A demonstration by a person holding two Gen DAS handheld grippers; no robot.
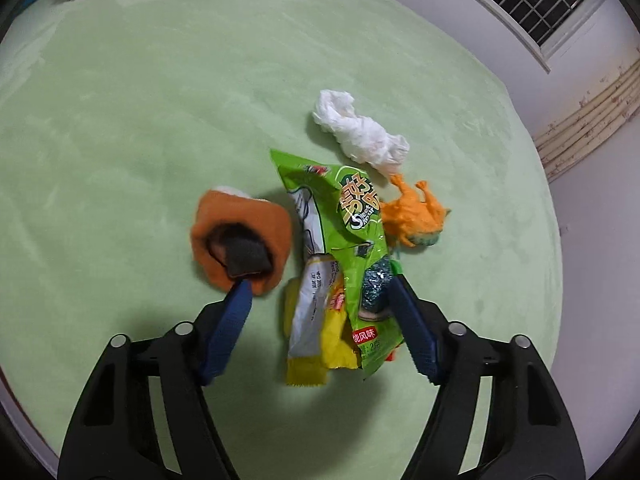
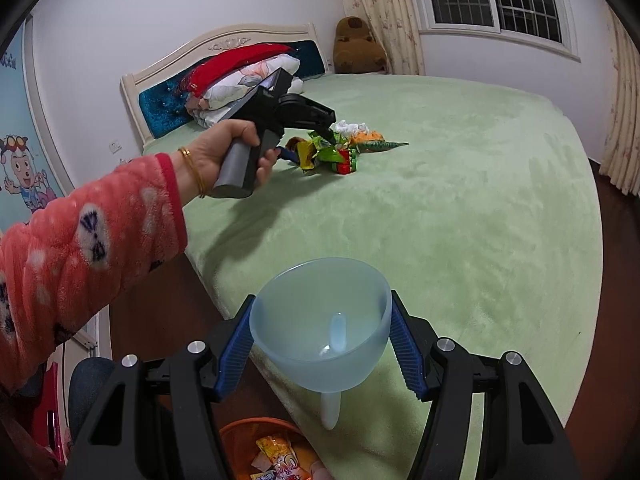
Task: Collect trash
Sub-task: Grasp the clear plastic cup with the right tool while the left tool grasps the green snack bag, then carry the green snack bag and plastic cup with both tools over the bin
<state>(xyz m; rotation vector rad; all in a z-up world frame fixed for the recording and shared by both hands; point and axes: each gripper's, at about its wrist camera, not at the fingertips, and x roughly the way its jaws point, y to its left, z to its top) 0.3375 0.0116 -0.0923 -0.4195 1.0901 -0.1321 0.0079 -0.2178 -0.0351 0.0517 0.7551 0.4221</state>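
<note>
On the green bedspread (image 1: 160, 120) lies a heap of trash: a green snack bag (image 1: 352, 216), a yellow wrapper (image 1: 316, 332), a crumpled white tissue (image 1: 360, 128), an orange shredded scrap (image 1: 416, 216), and an orange fuzzy piece (image 1: 240, 232) with a dark block inside. My left gripper (image 1: 317, 282) is open, straddling the yellow wrapper and the bag's lower end. Its left finger (image 1: 232, 320) stands clear of them, beside the orange piece. From the right wrist, the left gripper (image 2: 328, 128) hangs over the heap (image 2: 332, 152). My right gripper (image 2: 322, 300) is shut on a pale blue funnel (image 2: 320, 340).
An orange bin (image 2: 240, 440) holding wrappers sits below the funnel, beside the bed's near edge. Folded bedding (image 2: 248, 80) and a headboard (image 2: 168, 104) are at the far end. A brown plush toy (image 2: 356, 44), curtains (image 2: 624, 128) and dark floor (image 2: 616, 280) border the bed.
</note>
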